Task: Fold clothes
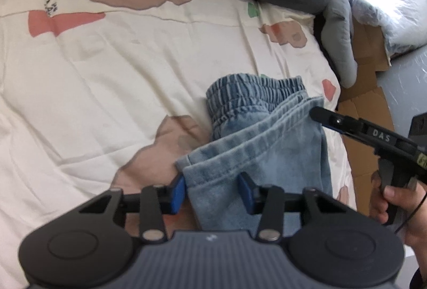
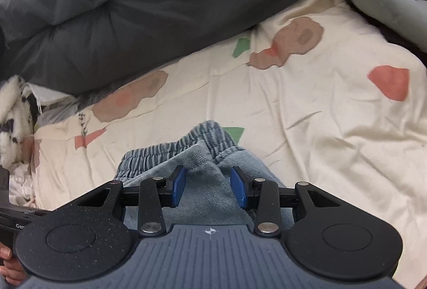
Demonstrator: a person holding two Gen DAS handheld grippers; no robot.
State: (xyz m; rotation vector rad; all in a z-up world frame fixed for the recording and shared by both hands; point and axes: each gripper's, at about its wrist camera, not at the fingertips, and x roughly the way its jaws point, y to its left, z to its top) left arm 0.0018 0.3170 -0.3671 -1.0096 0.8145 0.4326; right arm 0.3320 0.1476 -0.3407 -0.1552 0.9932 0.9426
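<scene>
The jeans [image 1: 256, 145] are seen lying folded on the bed [image 1: 106, 70], over a cream cover printed with pink and brown shapes, close to the bed's right-hand edge in the left wrist view. Their long axis is judged to run from the gathered waistband [image 1: 248, 94] at the far end back toward both claws, so that the hemmed leg ends lie nearest the left claw [image 1: 212, 191]. That hem corner is framed between the left claw's blue pads, which stand partly spread with the denim between them; whether the cloth is actually pressed cannot be told, as the right pad seems to rest on top of the fabric rather than bite it. The right claw [image 2: 208, 186] is placed further up the garment, just short of the waistband, partly spread, with a raised pucker of denim between its pads; a pinch is suggested but not proven. In the left wrist view the right claw is seen from the side, its tip over the far right corner of the folded leg. The left claw is therefore judged nearer the hem and the right nearer the waist. The near part of the jeans is hidden under both claw bodies, the number of folded layers cannot be made out, and the dark quilt [image 2: 160, 9] beyond is blurred.
</scene>
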